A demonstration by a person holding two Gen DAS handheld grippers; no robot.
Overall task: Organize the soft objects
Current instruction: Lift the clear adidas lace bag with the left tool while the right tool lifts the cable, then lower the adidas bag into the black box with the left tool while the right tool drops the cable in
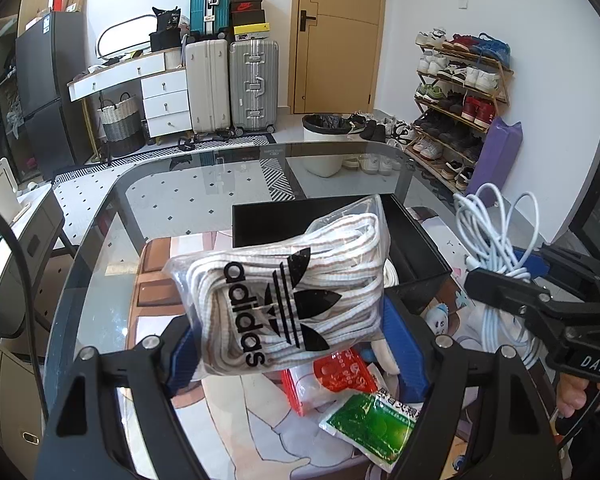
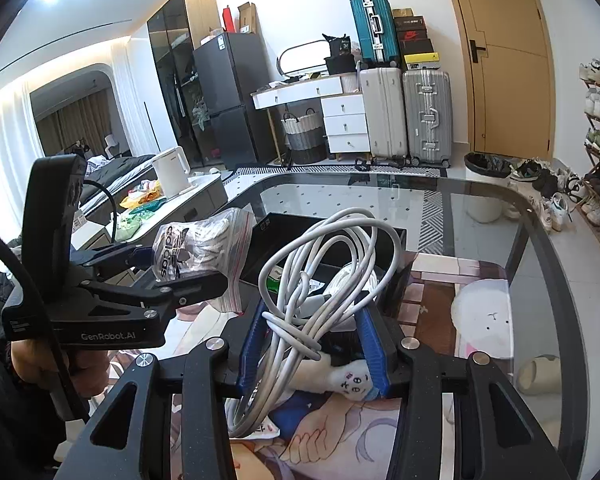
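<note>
- Above the glass-topped table (image 1: 100, 216), my left gripper (image 1: 288, 344) holds a clear zip bag of white rope-like laces with a black adidas logo (image 1: 284, 288); blue pads press on both sides of the bag, jaws about half spread around it.
- Bag hangs clear of the table, in front of the open black rectangular box (image 1: 416, 248).
- My right gripper (image 2: 312, 344) is clamped on a loose coil of white cable (image 2: 320, 264); jaws narrow, blue pads squeezing the bundle, loops sticking up past the fingertips.
- Coil is lifted over the near edge of the black box, seen in the right wrist view.
- On the printed cartoon mat (image 2: 480, 312) below: a green-and-white sachet (image 1: 372, 428), a red-and-white packet (image 1: 332, 376), a small white plush toy with a face (image 2: 352, 380).
- A hand (image 1: 580, 396) grips the right tool's handle.
</note>
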